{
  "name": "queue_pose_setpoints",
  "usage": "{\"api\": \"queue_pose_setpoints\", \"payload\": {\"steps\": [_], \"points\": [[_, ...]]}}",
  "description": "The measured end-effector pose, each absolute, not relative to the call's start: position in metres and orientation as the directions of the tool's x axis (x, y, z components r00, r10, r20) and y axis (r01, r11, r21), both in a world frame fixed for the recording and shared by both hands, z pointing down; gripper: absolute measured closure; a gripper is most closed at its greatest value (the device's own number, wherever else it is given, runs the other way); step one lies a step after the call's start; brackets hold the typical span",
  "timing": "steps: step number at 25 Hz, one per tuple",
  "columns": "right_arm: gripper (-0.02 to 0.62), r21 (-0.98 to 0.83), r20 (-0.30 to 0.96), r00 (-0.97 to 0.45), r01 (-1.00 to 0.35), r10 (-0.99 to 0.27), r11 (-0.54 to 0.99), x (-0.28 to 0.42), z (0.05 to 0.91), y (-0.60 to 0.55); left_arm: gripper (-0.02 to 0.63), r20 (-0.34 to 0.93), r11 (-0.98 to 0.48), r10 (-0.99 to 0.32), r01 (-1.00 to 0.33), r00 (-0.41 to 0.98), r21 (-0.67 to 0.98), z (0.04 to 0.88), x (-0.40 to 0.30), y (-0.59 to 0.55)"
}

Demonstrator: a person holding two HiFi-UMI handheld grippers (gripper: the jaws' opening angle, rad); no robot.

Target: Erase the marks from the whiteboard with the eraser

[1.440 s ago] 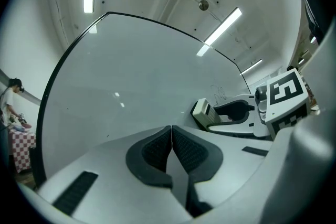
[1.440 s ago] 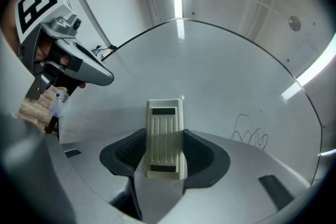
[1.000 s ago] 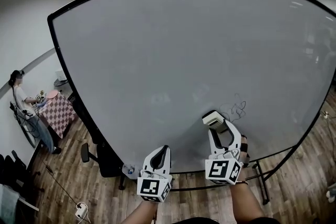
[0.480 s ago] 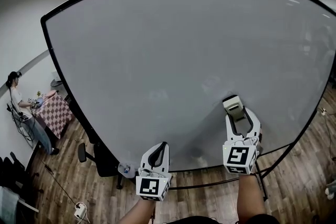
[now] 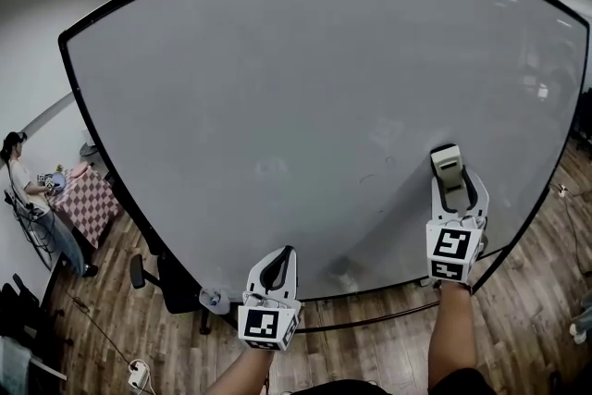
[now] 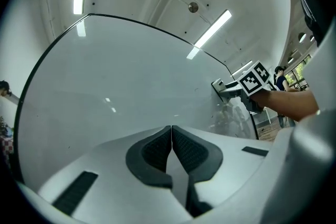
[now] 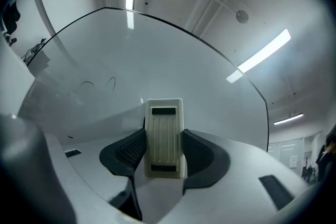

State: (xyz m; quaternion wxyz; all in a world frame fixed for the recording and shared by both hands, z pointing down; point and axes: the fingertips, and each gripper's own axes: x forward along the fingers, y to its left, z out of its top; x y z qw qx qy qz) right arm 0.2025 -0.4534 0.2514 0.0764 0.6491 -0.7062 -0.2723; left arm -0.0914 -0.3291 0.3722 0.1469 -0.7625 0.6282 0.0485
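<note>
Person (image 5: 13, 148) at far left stands by a checked table (image 5: 91, 199); a dark chair (image 5: 171, 277) sits on the wood floor (image 5: 111, 328) near the lower left edge of the whiteboard (image 5: 305, 79). The black-framed board fills most of the head view, its grey surface nearly bare.

My left gripper (image 5: 281, 254) hangs low in front of the board's bottom edge, just right of the chair. Its own view shows the two dark pads (image 6: 155, 150) pressed together with nothing between them, pointing up at the board.

Right of it, well apart and higher, my right gripper (image 5: 447, 154) reaches to the board's lower right area. Its jaws clamp a cream eraser (image 7: 165, 136) by its long sides, the ribbed back facing the camera. The eraser stands upright between the pads and juts past the fingertips. In the head view its far end meets the board. Two thin curved marks (image 7: 111, 82) show on the board, left of the eraser in the right gripper view.
</note>
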Motion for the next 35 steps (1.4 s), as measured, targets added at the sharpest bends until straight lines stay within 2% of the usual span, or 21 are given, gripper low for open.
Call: {"api": "queue_pose_setpoints", "payload": {"steps": [6, 11, 17, 23, 29, 35], "points": [[0.353, 0.463, -0.249, -0.152, -0.886, -0.956, 0.020, 0.196, 0.256, -0.439, 0.584, -0.299, -0.137, -0.940, -0.985, 0.163, -0.105, 0.359, -0.104, -0.334], [0.353, 0.477, -0.245, -0.268, -0.870, -0.932, 0.125, 0.152, 0.268, -0.405, 0.584, -0.299, -0.141, -0.940, -0.985, 0.164, -0.098, 0.361, -0.107, -0.330], [0.353, 0.520, -0.127, -0.430, -0.796, -0.894, 0.310, 0.073, 0.333, -0.382, 0.584, -0.294, -0.122, -0.945, -0.988, 0.146, -0.098, 0.364, -0.121, -0.327], [0.353, 0.566, -0.069, -0.510, -0.728, -0.858, 0.387, 0.022, 0.369, -0.374, 0.584, -0.288, -0.107, -0.948, -0.989, 0.132, -0.101, 0.369, -0.128, -0.324], [0.353, 0.571, -0.058, -0.514, -0.721, -0.856, 0.394, 0.005, 0.379, -0.386, 0.584, -0.274, -0.091, -0.955, -0.991, 0.115, -0.097, 0.375, -0.143, -0.323], [0.353, 0.566, -0.090, -0.480, -0.745, -0.873, 0.352, 0.024, 0.368, -0.394, 0.584, -0.280, -0.069, -0.956, -0.994, 0.092, -0.090, 0.375, -0.149, -0.325]]}}
